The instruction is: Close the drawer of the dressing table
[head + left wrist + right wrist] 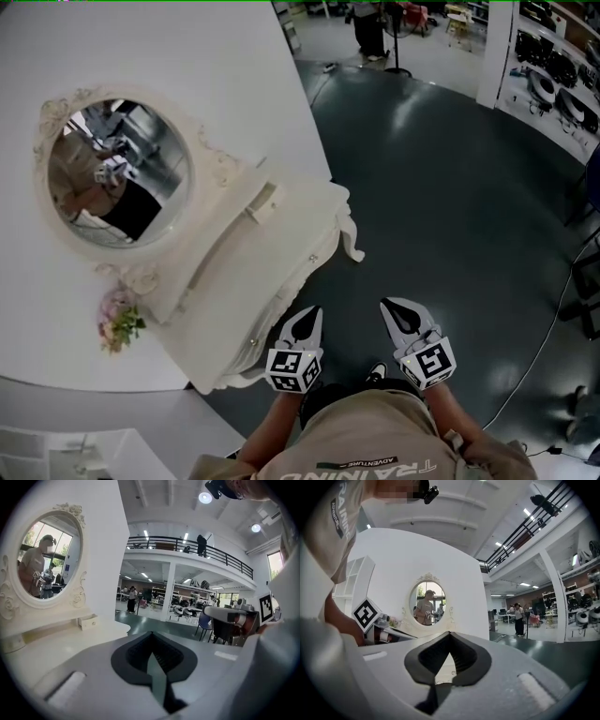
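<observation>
Hovering beside the dressing table (281, 258), left tool (310, 315) and right tool (393, 308) each have jaws pressed together, empty. It stands left, long axis diagonal along the wall (187, 47); its small drawer (262, 201) juts rightward at the mirror's (117, 173) foot.

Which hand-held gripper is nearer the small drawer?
Left. Left hand-held gripper: at the table edge, short of the drawer. Right hand-held gripper: farther out, over floor.
</observation>
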